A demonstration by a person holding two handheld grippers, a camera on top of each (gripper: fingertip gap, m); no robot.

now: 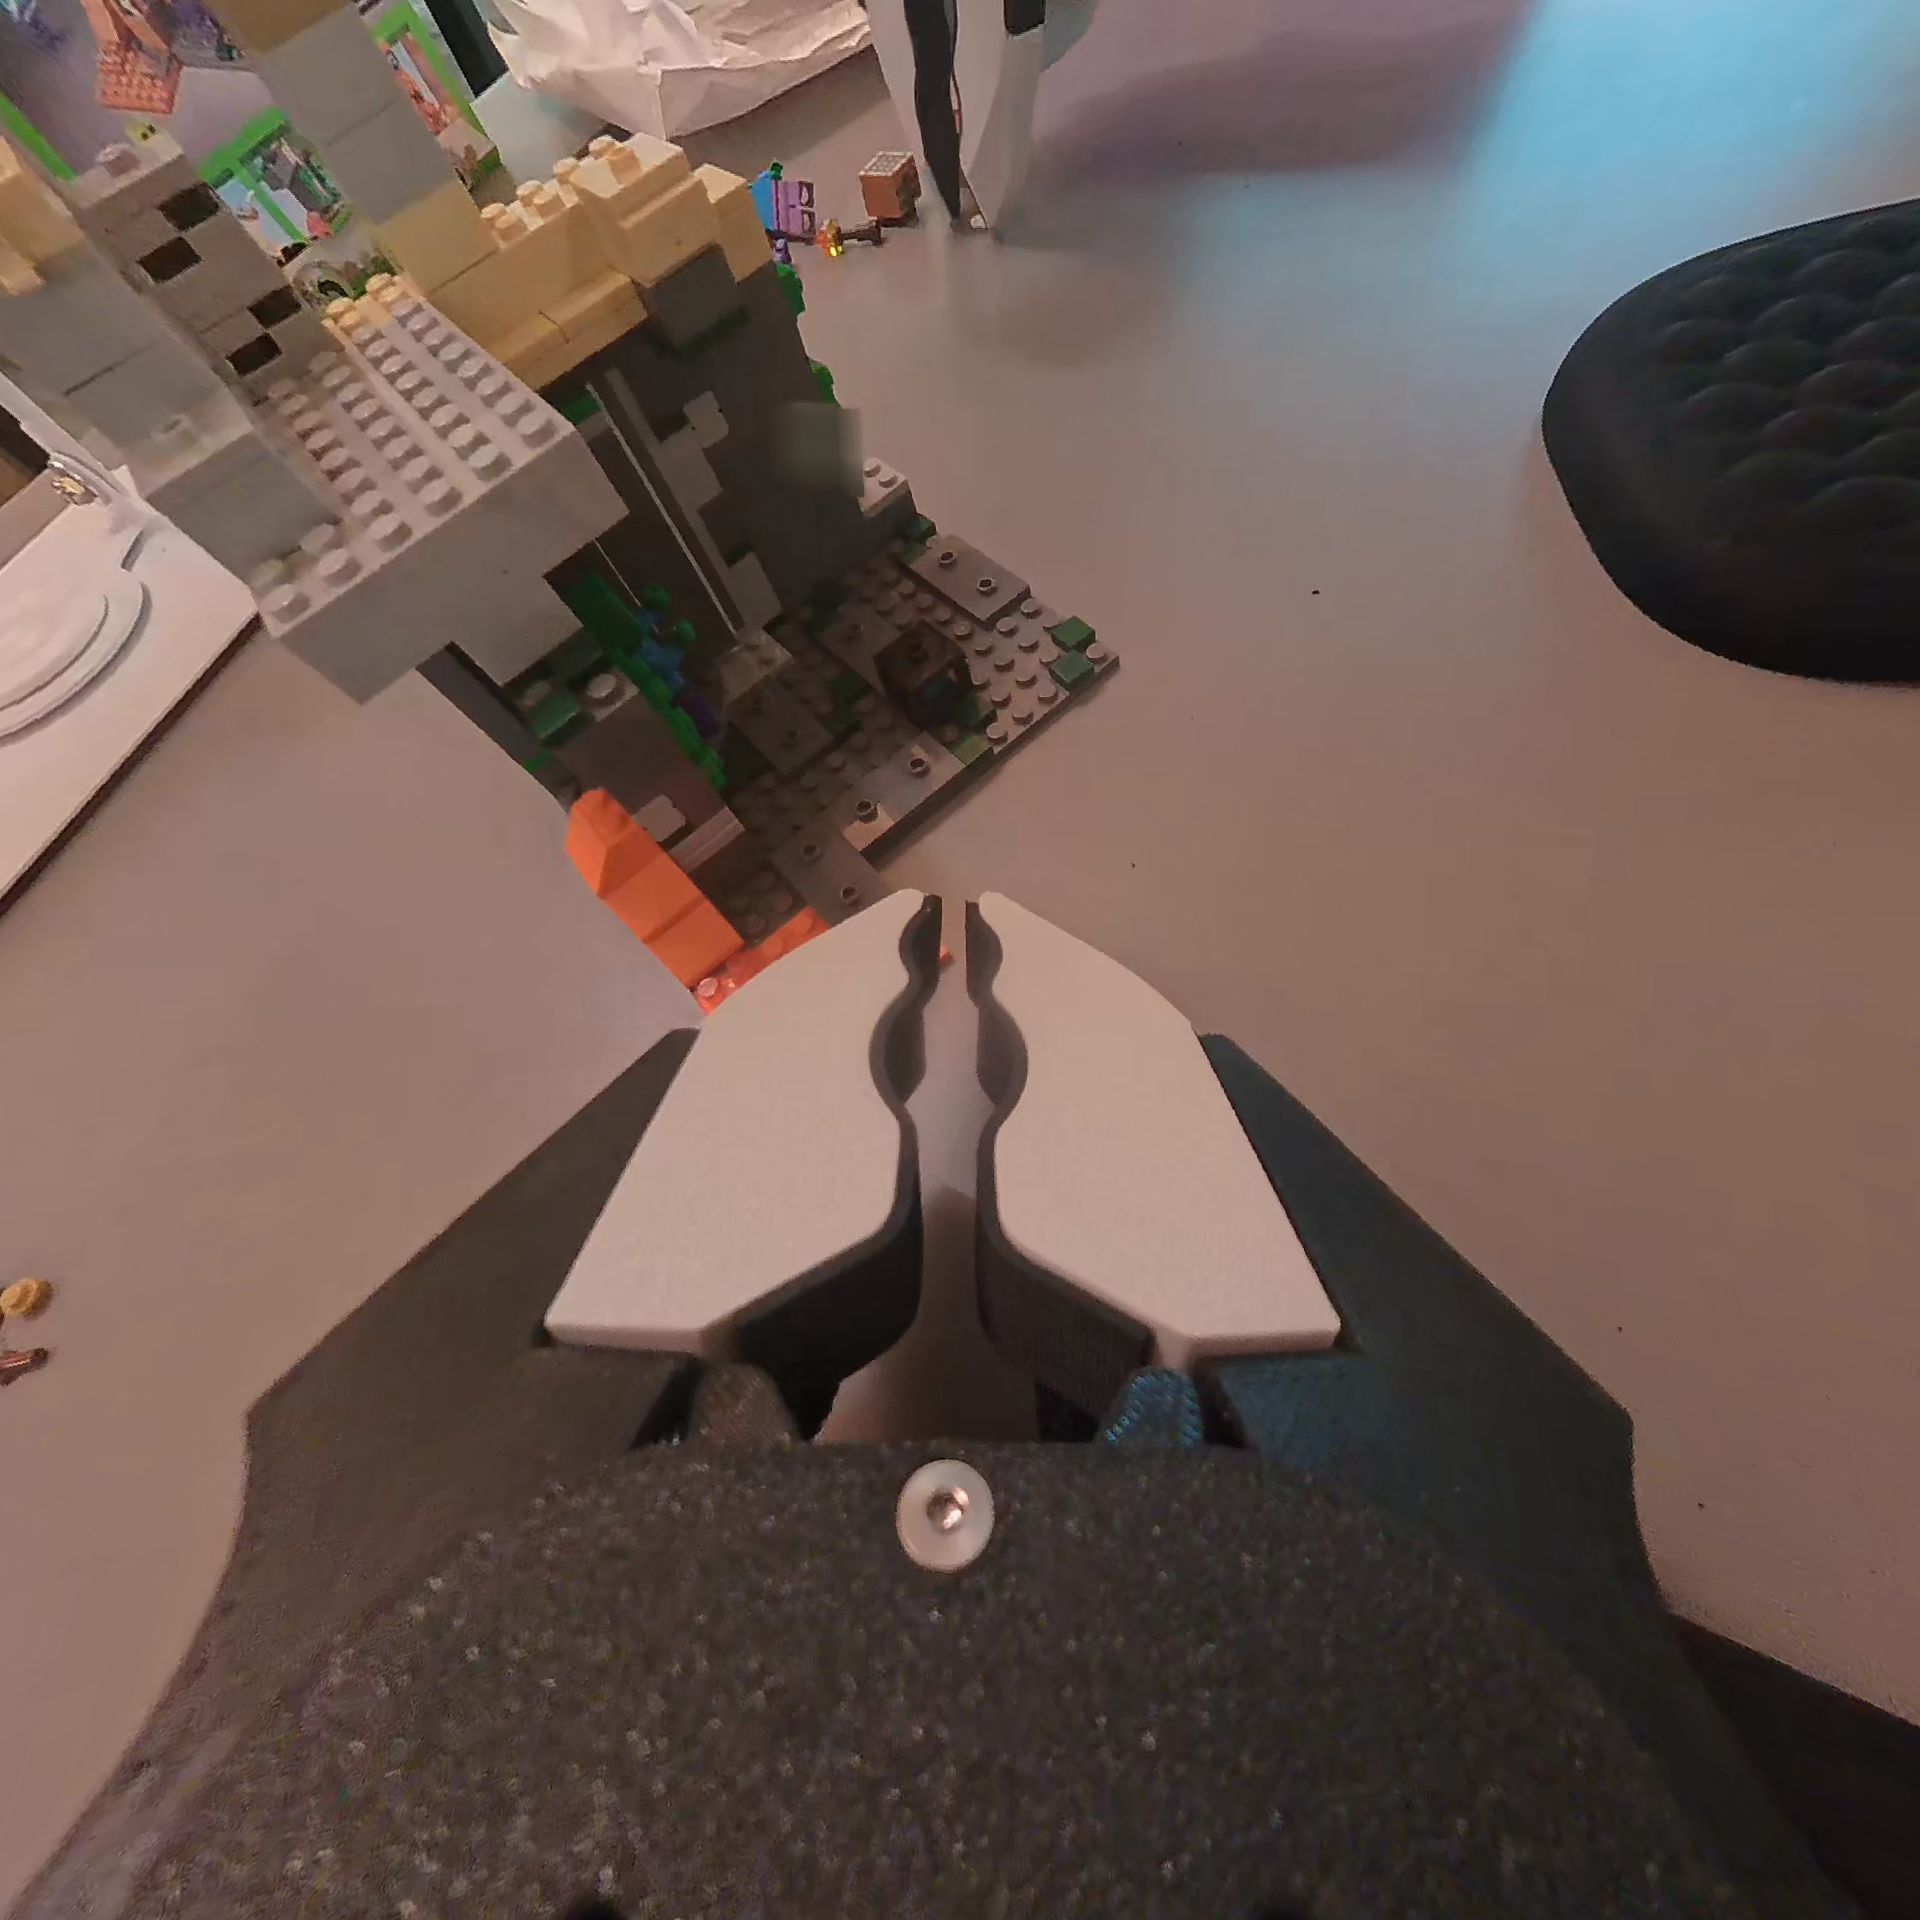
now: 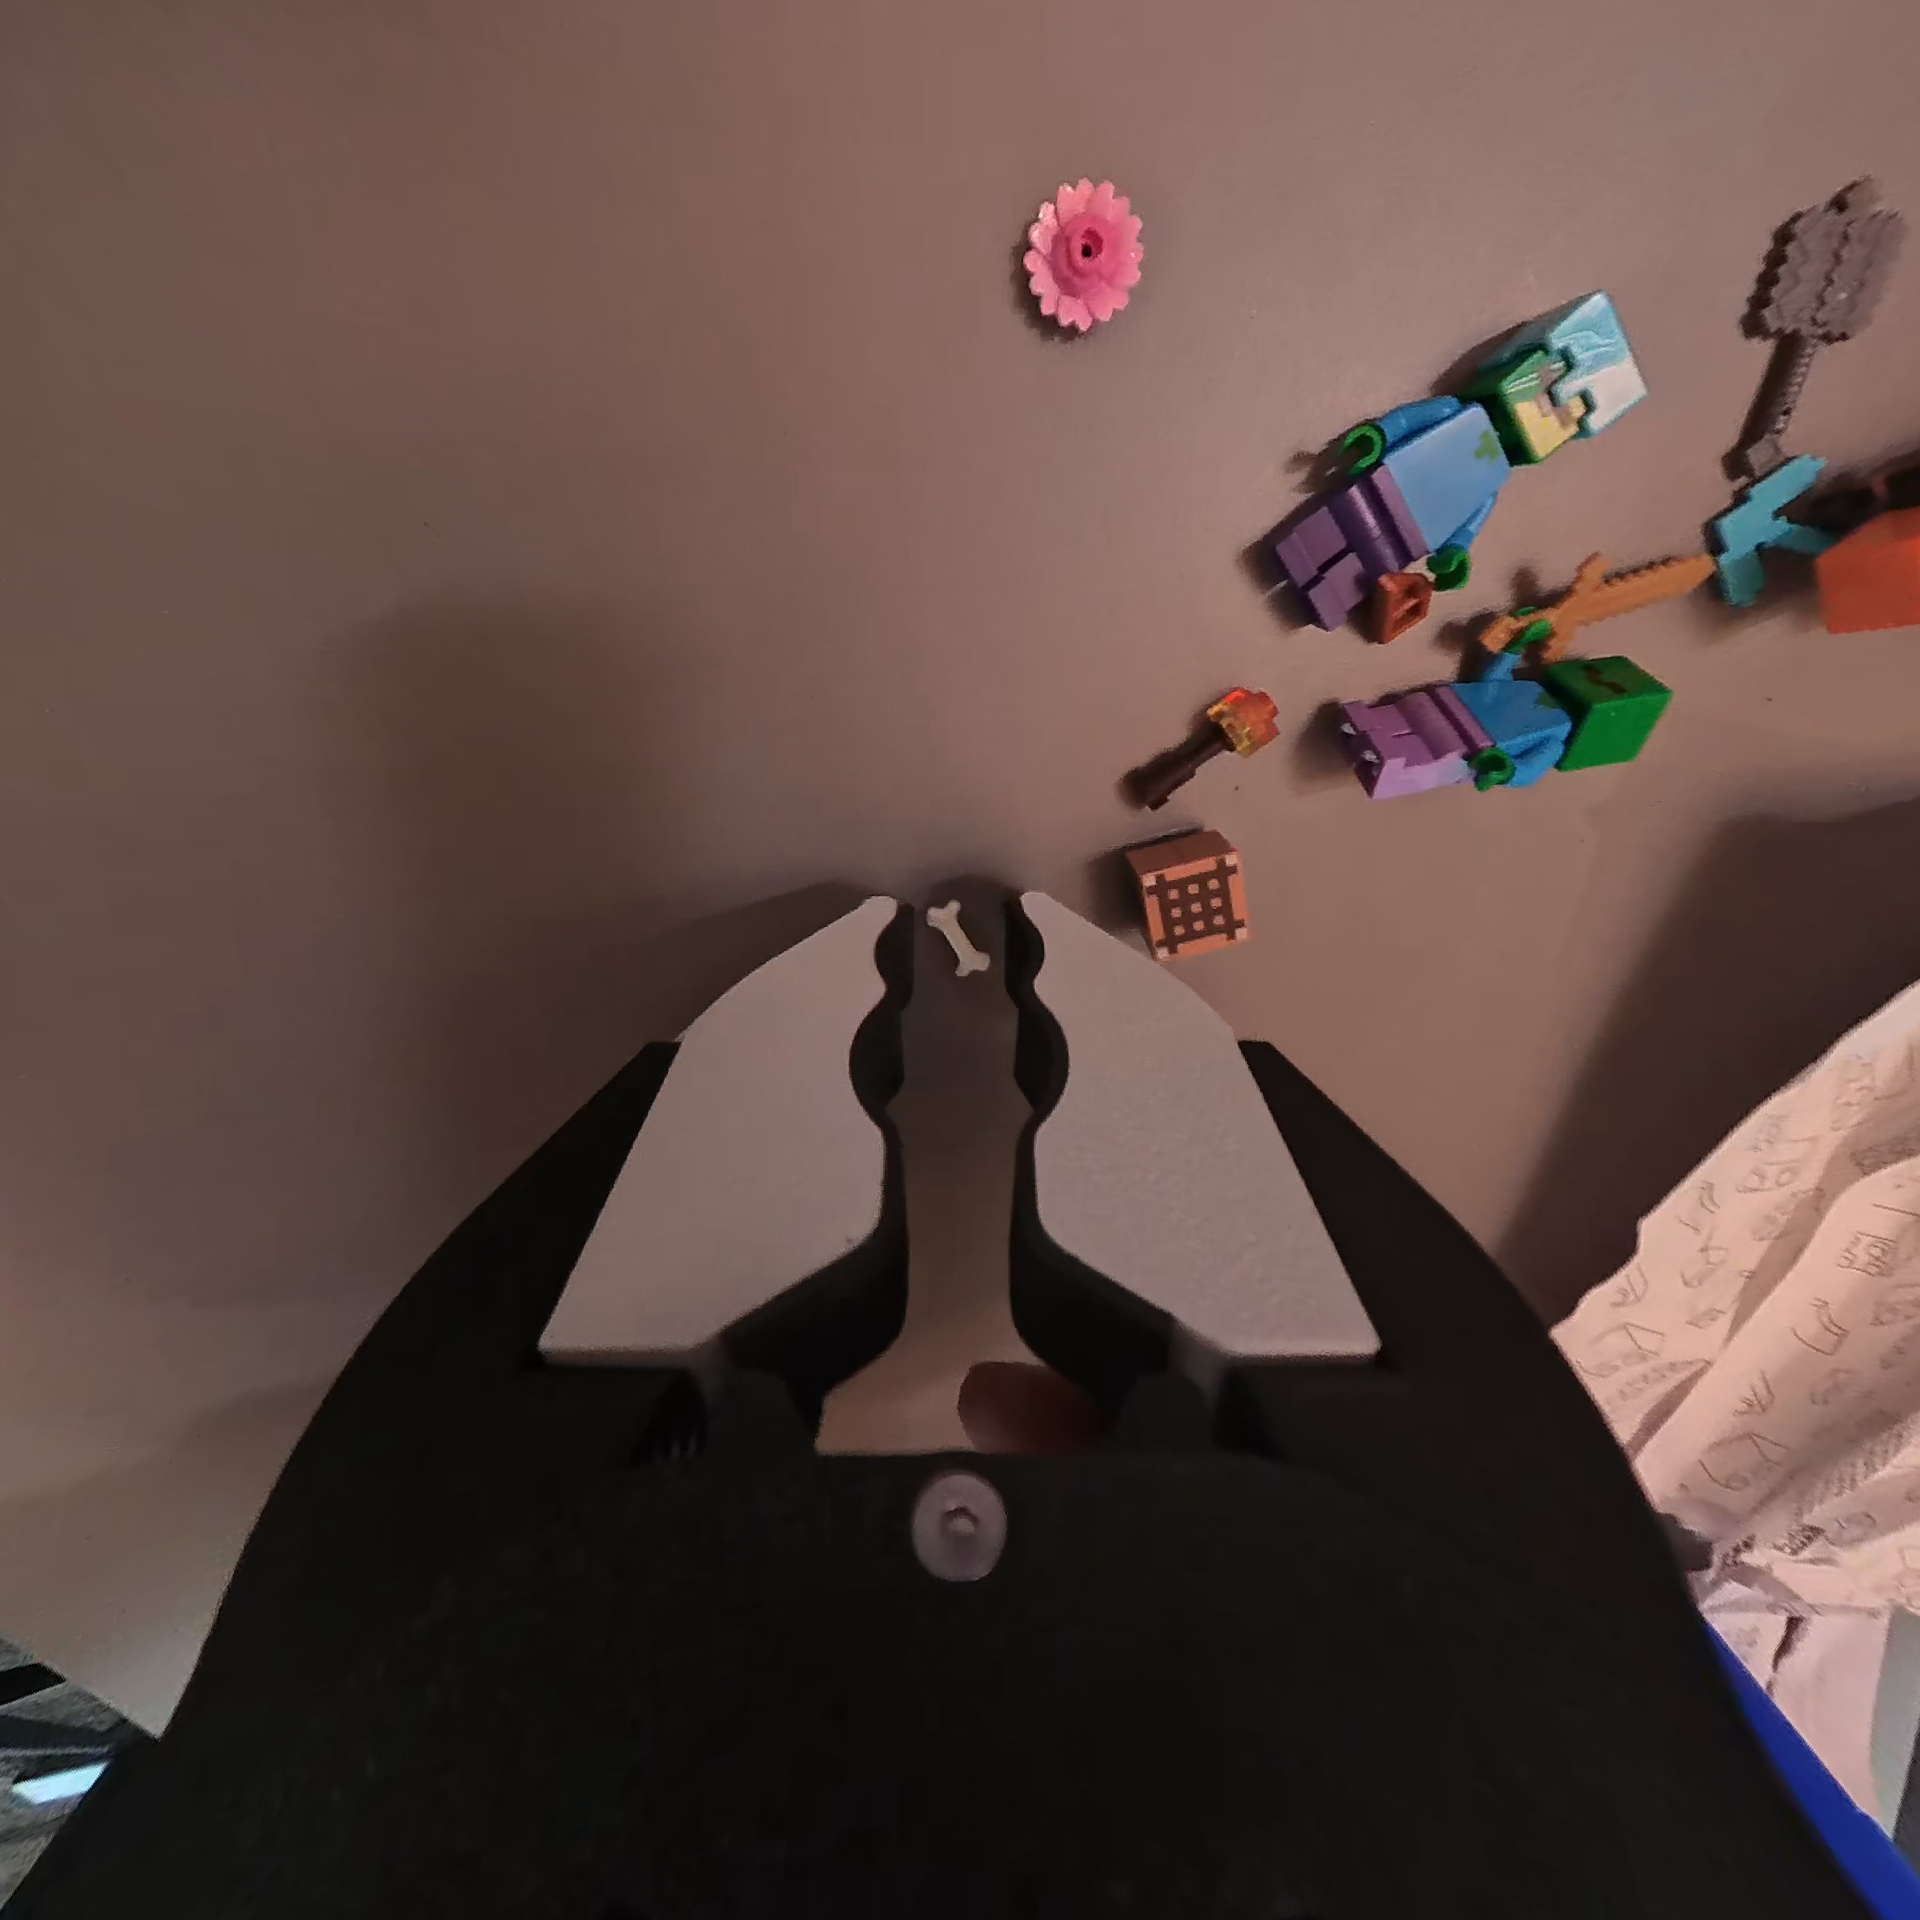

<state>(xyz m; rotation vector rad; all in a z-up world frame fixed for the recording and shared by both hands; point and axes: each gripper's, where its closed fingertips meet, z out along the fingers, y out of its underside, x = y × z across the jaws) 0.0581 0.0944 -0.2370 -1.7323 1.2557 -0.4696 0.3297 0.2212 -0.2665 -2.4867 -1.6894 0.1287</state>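
On the grey surface (image 2: 520,416) we see our right tongs (image 2: 958,914) narrowly apart around a small white bone (image 2: 958,938); left tongs (image 1: 954,914) almost closed, empty, near an orange brick (image 1: 644,883).

Grey tabletop (image 2: 520,416) with brick castle (image 1: 582,499), bone (image 2: 958,938), flower (image 2: 1084,255).

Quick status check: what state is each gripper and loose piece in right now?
left gripper: nearly shut, empty, at the brick model's orange corner
right gripper: open, straddling the bone
white bone: flat on table, ungripped
two figures: lying down
pink flower: flat, face up
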